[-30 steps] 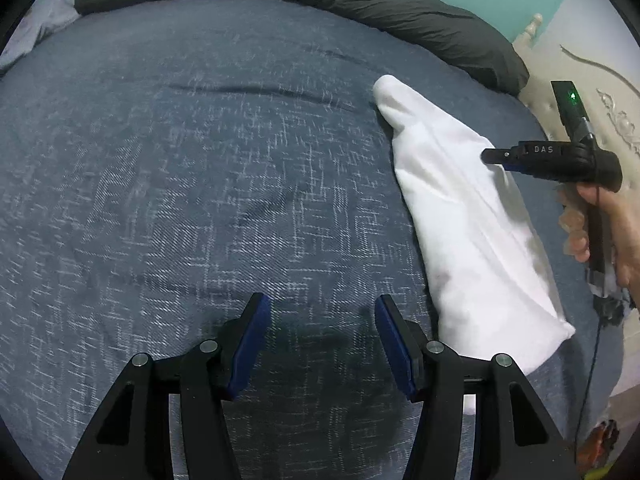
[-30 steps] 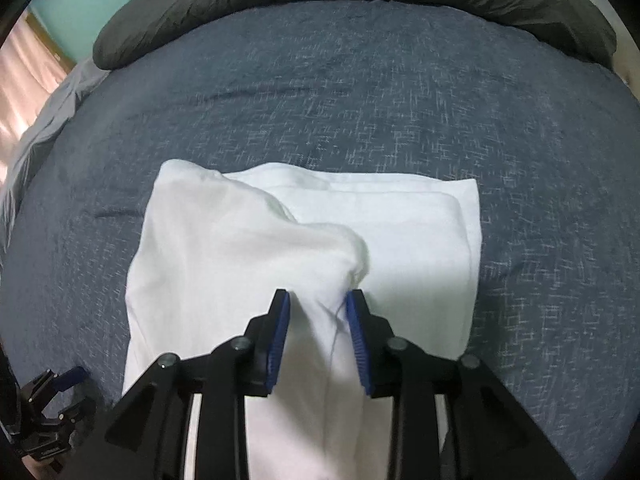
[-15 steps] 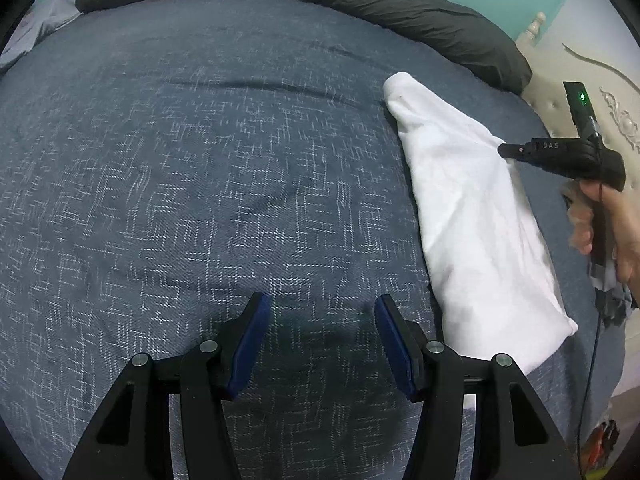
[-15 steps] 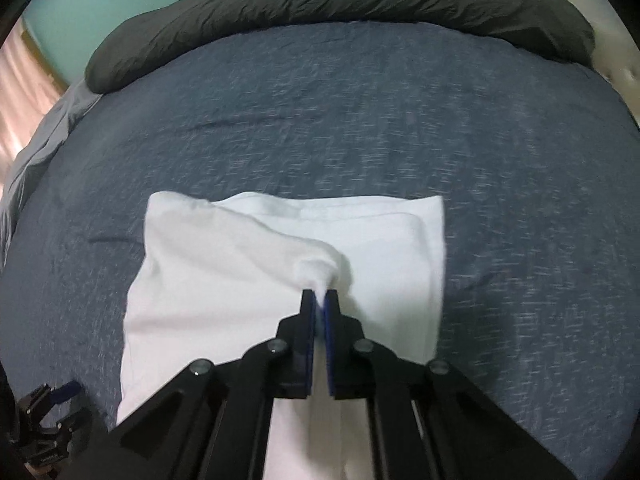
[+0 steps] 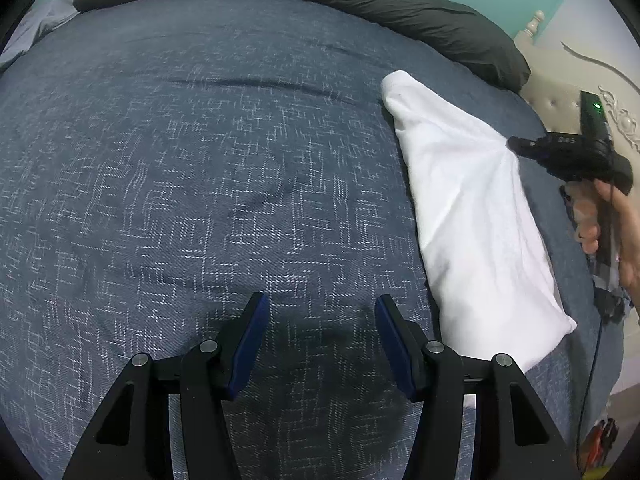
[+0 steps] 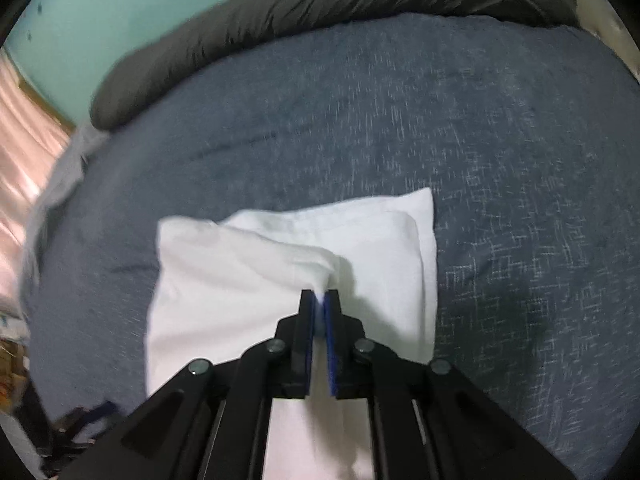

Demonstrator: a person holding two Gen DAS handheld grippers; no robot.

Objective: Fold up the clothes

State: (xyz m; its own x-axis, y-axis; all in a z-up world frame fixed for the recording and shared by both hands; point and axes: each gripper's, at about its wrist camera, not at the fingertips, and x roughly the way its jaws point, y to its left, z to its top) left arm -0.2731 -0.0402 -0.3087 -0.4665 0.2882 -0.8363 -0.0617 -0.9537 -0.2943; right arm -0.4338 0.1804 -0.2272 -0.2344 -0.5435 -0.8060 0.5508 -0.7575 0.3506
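White folded garment [image 6: 248, 280] is getting pinched on the blue bedspread [image 6: 500, 160]!
Right hand-held gripper [image 6: 319, 300], its jaws having just been closing, is clamping a raised tuft of the top layer, while the left hand-held gripper [image 5: 318, 344] is hanging released over bare bedspread, well apart from the cloth. Garment is looking mostly folded into a rectangle; judging by that, only a final fold or tidy-up is remaining.
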